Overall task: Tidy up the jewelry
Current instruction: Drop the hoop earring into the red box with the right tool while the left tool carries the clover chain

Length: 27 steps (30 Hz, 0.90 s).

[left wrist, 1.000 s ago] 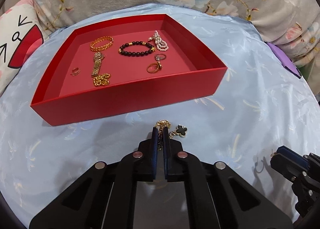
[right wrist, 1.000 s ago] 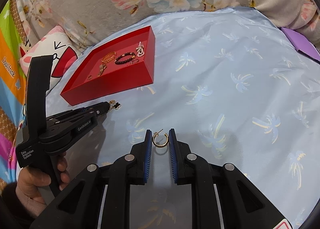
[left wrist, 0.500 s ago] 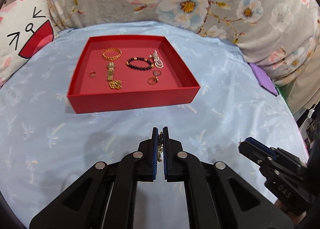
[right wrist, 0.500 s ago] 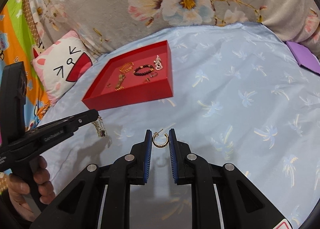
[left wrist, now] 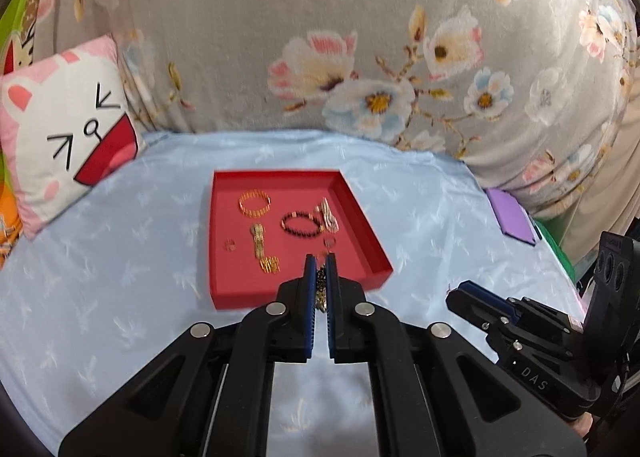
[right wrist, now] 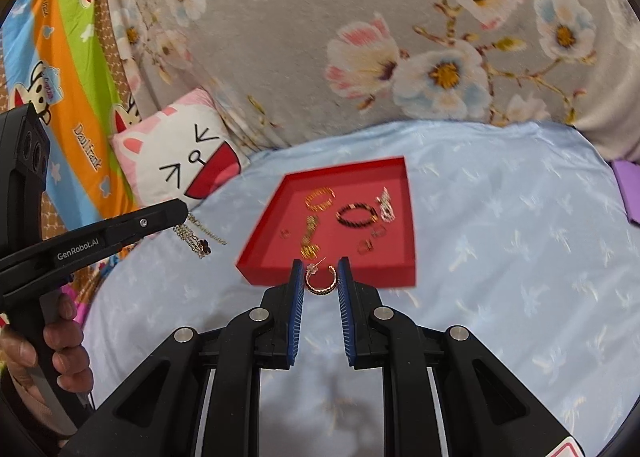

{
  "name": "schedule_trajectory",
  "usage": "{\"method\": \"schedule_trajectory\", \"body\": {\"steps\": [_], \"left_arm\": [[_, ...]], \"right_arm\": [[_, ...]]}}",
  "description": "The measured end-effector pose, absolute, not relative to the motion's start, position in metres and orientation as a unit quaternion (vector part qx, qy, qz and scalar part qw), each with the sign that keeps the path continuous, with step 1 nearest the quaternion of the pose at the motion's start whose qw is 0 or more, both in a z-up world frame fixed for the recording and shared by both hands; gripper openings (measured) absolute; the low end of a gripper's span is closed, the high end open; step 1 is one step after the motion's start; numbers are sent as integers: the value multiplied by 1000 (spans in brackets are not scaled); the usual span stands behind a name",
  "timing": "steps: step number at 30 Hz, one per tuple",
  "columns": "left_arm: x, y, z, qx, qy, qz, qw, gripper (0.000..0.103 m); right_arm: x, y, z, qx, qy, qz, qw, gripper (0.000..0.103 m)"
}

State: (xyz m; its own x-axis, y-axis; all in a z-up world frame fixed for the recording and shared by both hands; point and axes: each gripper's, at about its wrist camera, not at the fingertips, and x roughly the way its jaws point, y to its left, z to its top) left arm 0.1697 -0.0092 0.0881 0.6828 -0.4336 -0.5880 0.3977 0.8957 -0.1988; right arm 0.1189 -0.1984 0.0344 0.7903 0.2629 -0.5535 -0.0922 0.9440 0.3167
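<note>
My left fingers (left wrist: 320, 269) are clenching tight on a gold chain (left wrist: 321, 289) w/ a black clover charm; in the right wrist view it's dangling loose from the tip (right wrist: 199, 239), charm hanging at the bottom, clear of the bed. My right fingers (right wrist: 321, 277) are pinching a gold hoop earring (right wrist: 320, 282) btwn the 2 blue pads, hoop sitting flat across the gap, its post sticking up-left. My hand (right wrist: 44, 353) is wrapping the left tool's handle at the lower left of the right view.

Both pairs of fingers are hovering over the light blue bedsheet (left wrist: 120, 277), pointing down toward the red tray (left wrist: 292, 293) lying flat on it just ahead. Inside the tray: a gold bangle (left wrist: 255, 204) near the back left, a dark bead bracelet (left wrist: 302, 224) mid-right, a pearl piece (left wrist: 329, 215) touching its right side, a gold link strap (left wrist: 258, 243) running toward the front w/ a small gold cluster (left wrist: 270, 265) at its end, a tiny ring (left wrist: 229, 244) far left, and 1 small ring (left wrist: 329, 242) near my left fingertips. The right view is also showing another small ring-like piece (right wrist: 366, 247) toward the tray's front; too blurry to say more.

Beyond the bedsheet, a cat-face pillow (left wrist: 60, 129) is leaning at the left and a grey floral cover (left wrist: 360, 57) is rising behind. A purple flat thing (left wrist: 514, 217) is lying at the sheet's right edge.
</note>
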Motion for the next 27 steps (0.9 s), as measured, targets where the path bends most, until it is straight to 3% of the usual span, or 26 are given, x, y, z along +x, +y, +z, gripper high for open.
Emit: {"method": "schedule_trajectory", "body": {"steps": [11, 27], "left_arm": [[266, -20, 95, -30, 322, -209, 923, 3], [365, -21, 3, -37, 390, -166, 905, 3]], "right_arm": [[220, -185, 38, 137, 316, 110, 932, 16], [315, -160, -59, 126, 403, 110, 900, 16]]}}
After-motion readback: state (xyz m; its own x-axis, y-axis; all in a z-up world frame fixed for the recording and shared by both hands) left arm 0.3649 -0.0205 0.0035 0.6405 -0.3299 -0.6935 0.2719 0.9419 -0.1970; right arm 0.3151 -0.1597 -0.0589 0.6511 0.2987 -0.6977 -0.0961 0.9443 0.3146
